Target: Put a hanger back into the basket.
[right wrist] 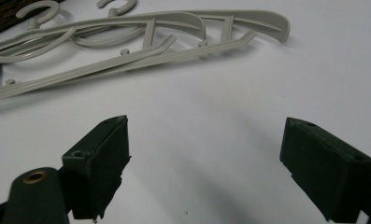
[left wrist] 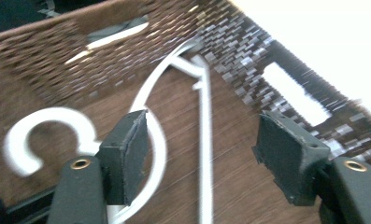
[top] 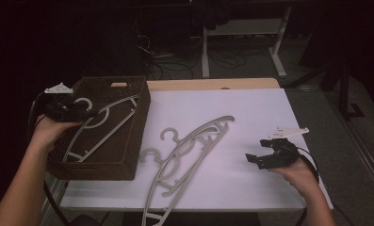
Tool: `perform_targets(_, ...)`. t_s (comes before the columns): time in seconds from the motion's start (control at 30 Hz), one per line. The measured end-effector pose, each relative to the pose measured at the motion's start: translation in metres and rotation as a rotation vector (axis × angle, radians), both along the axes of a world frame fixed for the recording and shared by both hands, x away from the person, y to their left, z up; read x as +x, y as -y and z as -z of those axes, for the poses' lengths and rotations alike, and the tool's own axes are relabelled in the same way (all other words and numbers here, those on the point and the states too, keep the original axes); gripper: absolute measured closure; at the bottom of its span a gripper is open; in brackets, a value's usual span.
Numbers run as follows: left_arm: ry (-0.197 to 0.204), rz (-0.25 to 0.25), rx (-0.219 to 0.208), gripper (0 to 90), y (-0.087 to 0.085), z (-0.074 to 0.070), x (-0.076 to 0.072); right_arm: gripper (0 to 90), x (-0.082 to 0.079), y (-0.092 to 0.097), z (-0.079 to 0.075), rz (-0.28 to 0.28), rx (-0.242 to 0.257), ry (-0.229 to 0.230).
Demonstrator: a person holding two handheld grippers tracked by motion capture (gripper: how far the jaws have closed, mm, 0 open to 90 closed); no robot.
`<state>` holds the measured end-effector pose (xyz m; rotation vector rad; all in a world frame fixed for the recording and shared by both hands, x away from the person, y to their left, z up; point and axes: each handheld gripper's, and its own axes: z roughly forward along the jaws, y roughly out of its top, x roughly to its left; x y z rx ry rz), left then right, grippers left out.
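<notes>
Where the hanger (left wrist: 174,116) lies inside the basket (top: 142,113) walls, both grippers' jaws spread, pinching nothing.

Pale grey plastic hanger (top: 102,123), lying flat inside brown woven basket (top: 133,127) at left edge of table; hook (left wrist: 29,140) toward far left corner, shoulder arc and straight bar running across basket floor. Basket rectangular, open-topped, handle slots in end walls. Two more hangers (top: 184,150) of same type, stacked and overlapping on white tabletop just right of basket, hooks toward it.
</notes>
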<state>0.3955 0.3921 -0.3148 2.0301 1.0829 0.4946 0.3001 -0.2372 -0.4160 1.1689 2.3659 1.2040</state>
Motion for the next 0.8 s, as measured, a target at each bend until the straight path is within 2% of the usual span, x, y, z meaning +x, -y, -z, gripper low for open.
perform_targets(0.07, 0.000, 0.030, -0.046, 30.4, 0.008, -0.003, 0.000, 15.0, 0.000, 0.000, 0.000, 0.001, 0.001, 0.000)
perform_targets(0.27, 0.006, 0.084, -0.133, 24.8, 0.028, -0.008, -0.001, 15.0, 0.001, 0.000, 0.000, -0.004, 0.001, -0.001)
perform_targets(0.6, 0.024, 0.163, -0.191, 17.7, 0.071, -0.012, -0.012, 15.1, 0.001, -0.003, -0.001, -0.010, 0.004, -0.001)
perform_targets(0.8, 0.040, 0.207, -0.208, 17.7, 0.108, -0.013, -0.023, 15.1, 0.003, -0.007, -0.002, -0.020, 0.004, -0.003)
